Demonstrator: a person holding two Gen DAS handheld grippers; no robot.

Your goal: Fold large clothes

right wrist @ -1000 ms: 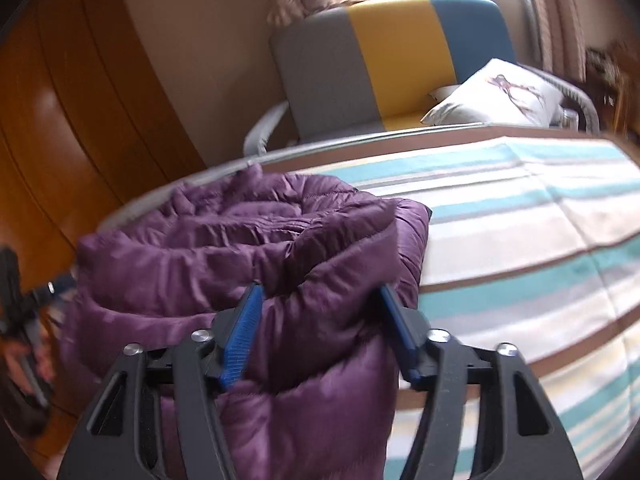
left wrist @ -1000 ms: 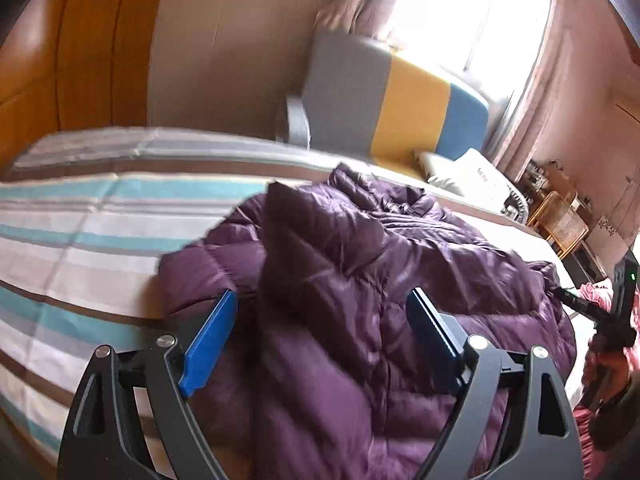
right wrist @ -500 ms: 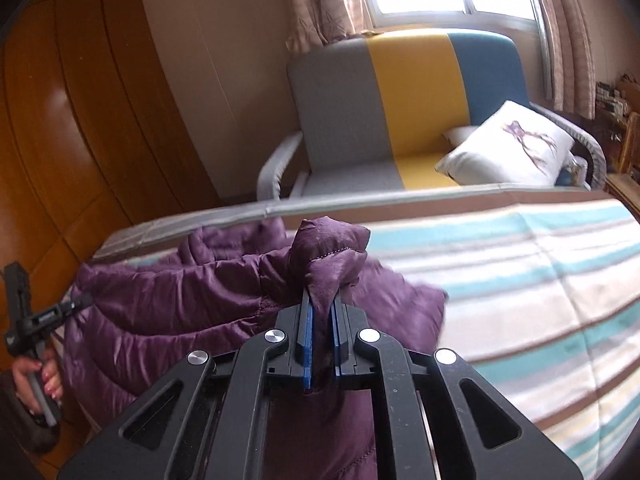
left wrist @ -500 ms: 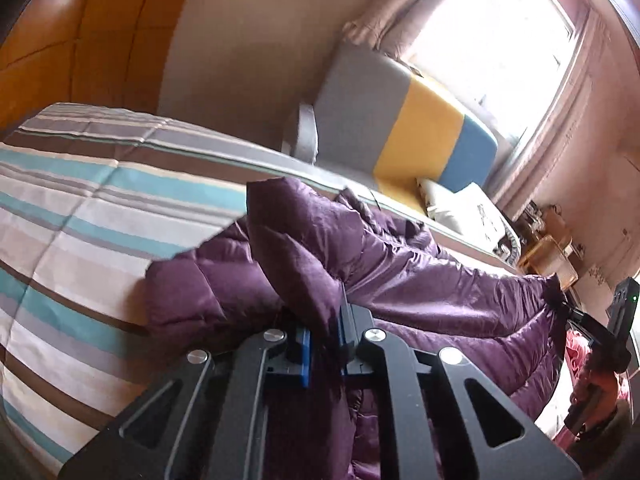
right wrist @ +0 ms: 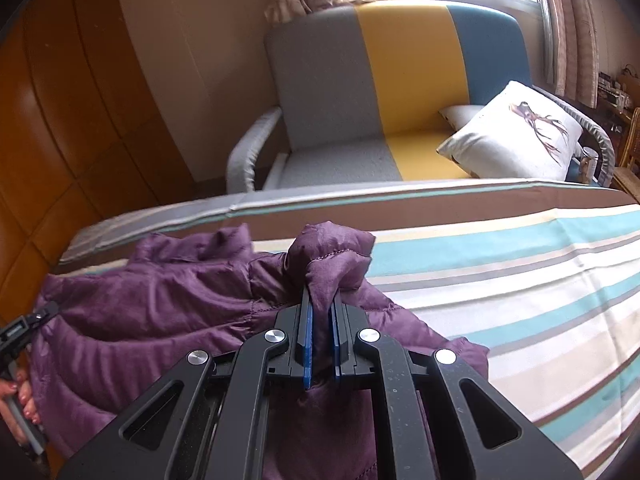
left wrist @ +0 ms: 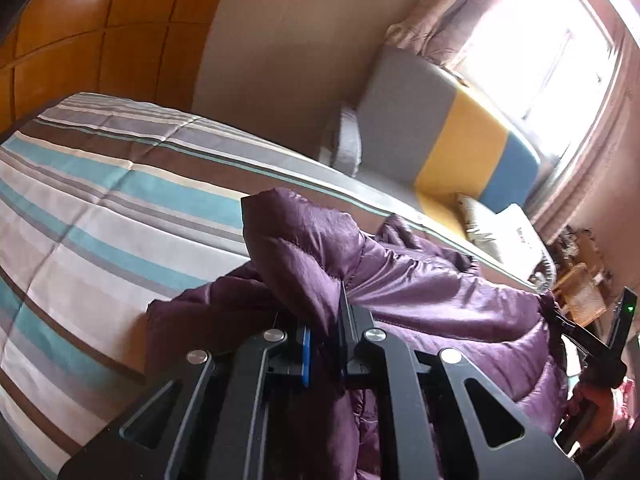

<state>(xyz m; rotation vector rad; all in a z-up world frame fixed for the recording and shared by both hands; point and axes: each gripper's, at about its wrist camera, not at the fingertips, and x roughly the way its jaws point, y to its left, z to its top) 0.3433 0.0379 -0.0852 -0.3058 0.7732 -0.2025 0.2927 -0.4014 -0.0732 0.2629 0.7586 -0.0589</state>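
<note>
A purple quilted puffer jacket (left wrist: pixel 440 304) lies bunched on the striped bedspread (left wrist: pixel 92 216). My left gripper (left wrist: pixel 326 312) is shut on a raised fold of the jacket, which bulges above its fingertips. In the right wrist view the jacket (right wrist: pixel 160 304) spreads to the left, and my right gripper (right wrist: pixel 320 304) is shut on another bunched corner of it, lifted a little above the bedspread (right wrist: pixel 520 280). Each gripper shows at the edge of the other's view, the right one (left wrist: pixel 588 340) at the jacket's far side and the left one (right wrist: pixel 20 332) at the left.
A grey, yellow and blue armchair (right wrist: pixel 380 92) with a white cushion (right wrist: pixel 516 132) stands past the bed's far edge under a bright window. Wooden wall panels (right wrist: pixel 60 120) run along the left. Cluttered wooden furniture (left wrist: pixel 580 280) stands at the right.
Both grippers went from open around the jacket to shut on folds of it, then lifted and pulled the folds slightly; the jacket is stretched wider between them.
</note>
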